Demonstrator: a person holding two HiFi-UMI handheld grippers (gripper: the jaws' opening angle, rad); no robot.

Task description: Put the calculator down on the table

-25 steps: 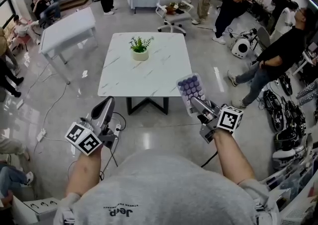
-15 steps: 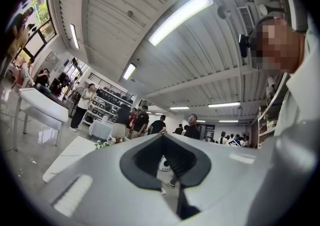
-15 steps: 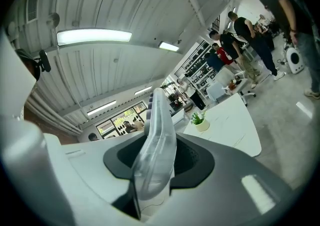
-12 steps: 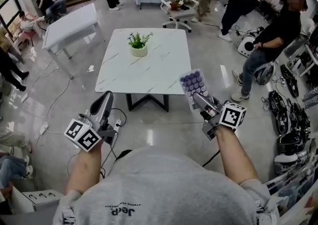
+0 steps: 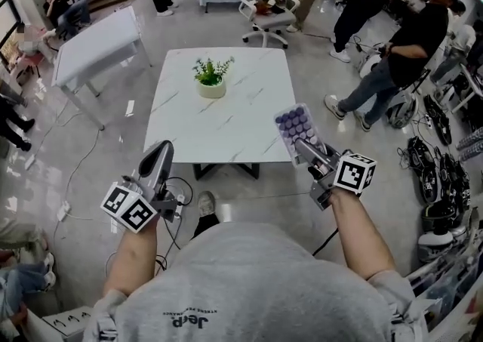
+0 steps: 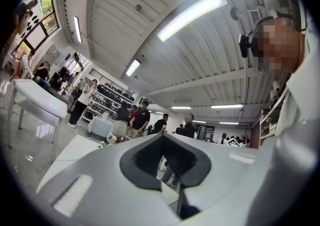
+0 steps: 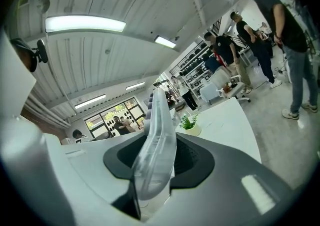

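Well, the right gripper (image 5: 305, 150) clamps the calculator (image 5: 293, 128), edge-on in its own view. The head view shows purple keys, held in the air at the table's (image 5: 249, 76) 5 o'clock corner. The left gripper (image 5: 158, 161) is closed and empty, and the shirt (image 5: 226, 280) reads "Jeep".

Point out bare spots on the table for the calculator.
Only the potted plant sits on the table, in its far half; tight there. Free: the near half, plant to near edge, and the strips either side of the plant. The right gripper holds the calculator by the near right corner.

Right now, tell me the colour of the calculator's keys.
The calculator keys are purple; head view shows it best.
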